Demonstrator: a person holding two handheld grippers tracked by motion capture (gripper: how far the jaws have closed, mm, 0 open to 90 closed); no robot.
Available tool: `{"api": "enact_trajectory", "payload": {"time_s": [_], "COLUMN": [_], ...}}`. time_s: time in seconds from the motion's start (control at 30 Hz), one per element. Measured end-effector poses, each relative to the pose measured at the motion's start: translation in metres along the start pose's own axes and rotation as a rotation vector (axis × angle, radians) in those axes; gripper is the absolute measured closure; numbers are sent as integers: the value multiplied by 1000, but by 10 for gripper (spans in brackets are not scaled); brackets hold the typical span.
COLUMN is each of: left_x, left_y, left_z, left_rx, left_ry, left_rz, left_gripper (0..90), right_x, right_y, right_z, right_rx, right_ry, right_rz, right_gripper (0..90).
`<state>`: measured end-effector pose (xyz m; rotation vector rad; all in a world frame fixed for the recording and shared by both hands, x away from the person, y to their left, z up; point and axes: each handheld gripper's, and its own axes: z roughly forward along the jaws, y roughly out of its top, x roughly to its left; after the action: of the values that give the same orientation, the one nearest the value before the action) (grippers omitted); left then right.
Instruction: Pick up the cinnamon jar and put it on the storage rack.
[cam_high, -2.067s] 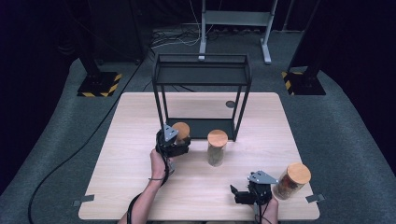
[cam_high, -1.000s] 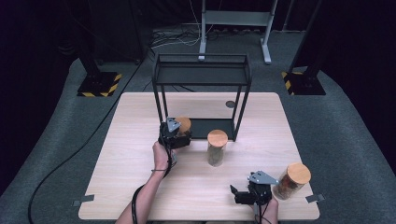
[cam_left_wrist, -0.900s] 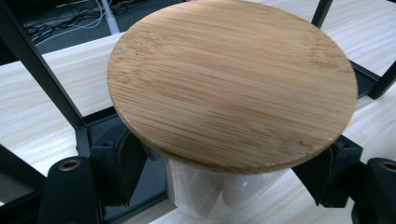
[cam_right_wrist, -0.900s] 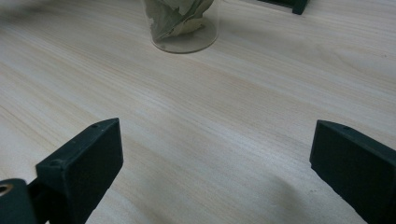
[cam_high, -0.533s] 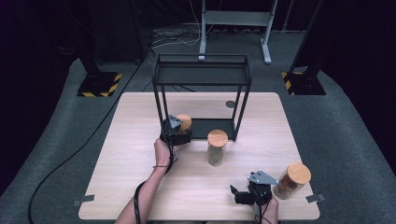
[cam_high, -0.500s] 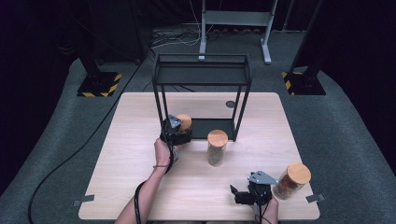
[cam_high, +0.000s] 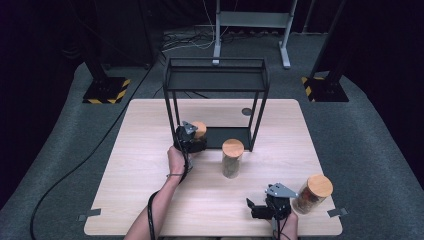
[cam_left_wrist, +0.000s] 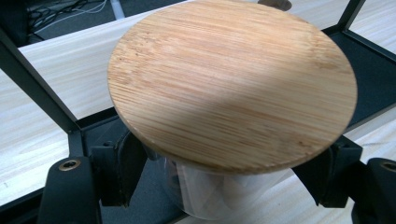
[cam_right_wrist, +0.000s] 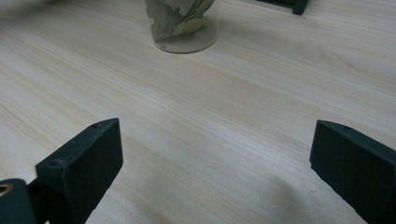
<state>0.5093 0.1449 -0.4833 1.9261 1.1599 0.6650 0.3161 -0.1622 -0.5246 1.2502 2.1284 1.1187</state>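
Left gripper (cam_high: 192, 140) clamped on an upright glass jar (cam_high: 198, 131) at the front left corner of the black shelf frame (cam_high: 216, 75).

The jar stands with its long axis vertical and its round bamboo lid (cam_left_wrist: 233, 84) on top, facing up. In the left gripper view the two black pads (cam_left_wrist: 119, 170) press on the glass wall just under the lid, one on each side, so the jar sits between them. It is over the front left part of the frame's dark bottom plate, near the left front post. To the right, a second jar with leaves (cam_high: 232, 158) stands free on the table (cam_high: 140, 165), just in front of the frame. Near the front right corner of the table, the right gripper (cam_high: 256, 210) rests with its jaws wide apart and nothing between them; a third jar (cam_high: 312, 193) is just beside it.
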Motion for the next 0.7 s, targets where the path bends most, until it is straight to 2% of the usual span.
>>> {"api": "enact_trajectory", "payload": {"time_s": [0.37,0.43,0.7], "left_x": [4,5,10], "left_y": [3,3,5], "left_z": [11,13,17], "left_rx": [24,24,24], "left_ry": [-4,-10,-17], "left_rz": [-14,-29,-45], "left_gripper": [246,246,246], "right_x": [0,0,0], "right_y": [0,0,0], "right_z": [0,0,0], "right_rx": [-1,-1,-2], "right_ry": [0,0,0], "right_rz": [0,0,-1], "right_gripper": [18,18,18]}}
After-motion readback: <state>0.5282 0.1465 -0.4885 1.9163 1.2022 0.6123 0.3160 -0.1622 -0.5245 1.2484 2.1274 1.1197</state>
